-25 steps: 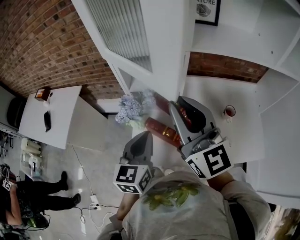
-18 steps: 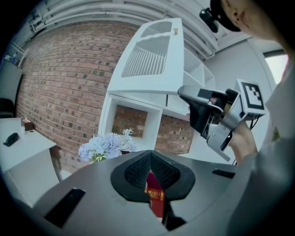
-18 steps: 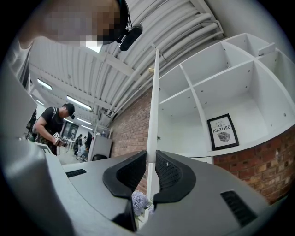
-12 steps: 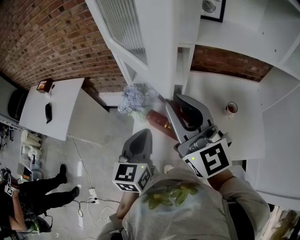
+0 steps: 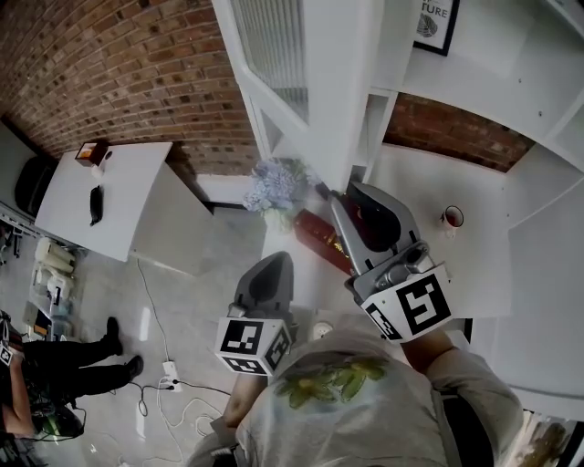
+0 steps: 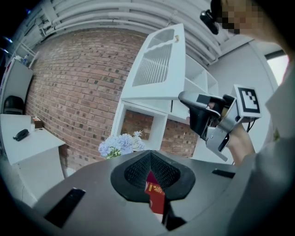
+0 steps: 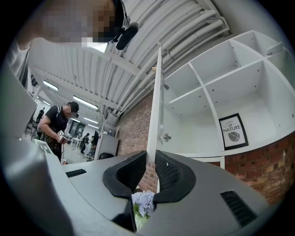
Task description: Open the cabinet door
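The white cabinet door with a ribbed glass panel stands swung out from the shelf unit. My right gripper is shut on its lower free edge. In the right gripper view the door edge runs up from between the pads of the right gripper. The left gripper view shows the door from the side, with the right gripper under it. My left gripper hangs lower and to the left, shut on nothing, its tips meeting.
A red box and a bunch of pale blue flowers sit on the counter under the door. A red cup stands to the right, a framed print on the shelf. A white table and a person are at the left.
The door's free edge, with my right gripper on it, has swung a little further out from the cabinet. My left gripper has drifted along with it.
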Demonstrator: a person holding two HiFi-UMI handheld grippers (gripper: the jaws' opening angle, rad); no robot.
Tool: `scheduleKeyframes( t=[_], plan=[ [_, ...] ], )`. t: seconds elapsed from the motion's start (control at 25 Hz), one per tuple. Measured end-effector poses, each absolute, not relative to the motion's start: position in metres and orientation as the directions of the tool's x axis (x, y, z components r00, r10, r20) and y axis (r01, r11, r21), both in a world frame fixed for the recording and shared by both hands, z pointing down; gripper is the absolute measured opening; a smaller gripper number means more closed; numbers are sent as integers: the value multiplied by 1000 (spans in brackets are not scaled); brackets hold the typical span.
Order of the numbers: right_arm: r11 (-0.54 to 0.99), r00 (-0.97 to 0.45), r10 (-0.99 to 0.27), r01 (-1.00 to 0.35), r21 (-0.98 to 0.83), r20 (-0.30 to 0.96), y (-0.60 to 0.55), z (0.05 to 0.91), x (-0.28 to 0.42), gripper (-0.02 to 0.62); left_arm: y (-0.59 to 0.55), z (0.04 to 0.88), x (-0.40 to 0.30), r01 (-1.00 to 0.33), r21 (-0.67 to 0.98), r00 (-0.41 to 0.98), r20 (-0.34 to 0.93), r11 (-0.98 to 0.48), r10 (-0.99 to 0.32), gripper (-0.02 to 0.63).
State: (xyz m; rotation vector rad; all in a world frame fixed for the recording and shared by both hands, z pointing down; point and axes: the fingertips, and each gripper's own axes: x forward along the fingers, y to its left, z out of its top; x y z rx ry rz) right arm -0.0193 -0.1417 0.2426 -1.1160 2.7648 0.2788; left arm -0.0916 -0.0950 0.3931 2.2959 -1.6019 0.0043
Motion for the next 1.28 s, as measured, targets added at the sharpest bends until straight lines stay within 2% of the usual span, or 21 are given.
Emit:
scheduleKeyframes(
  t=[0.76, 1.28],
  plan=[
    [799, -809, -558, -584, 144, -184, -119, 244, -57, 74, -74, 394, -118, -932, 290, 272, 157, -219, -949, 11],
    [842, -854, -492, -516, 155, -169, -102, 245, -99, 80, -78, 381, -147, -936, 268, 280, 174, -229, -944, 11]
  ],
)
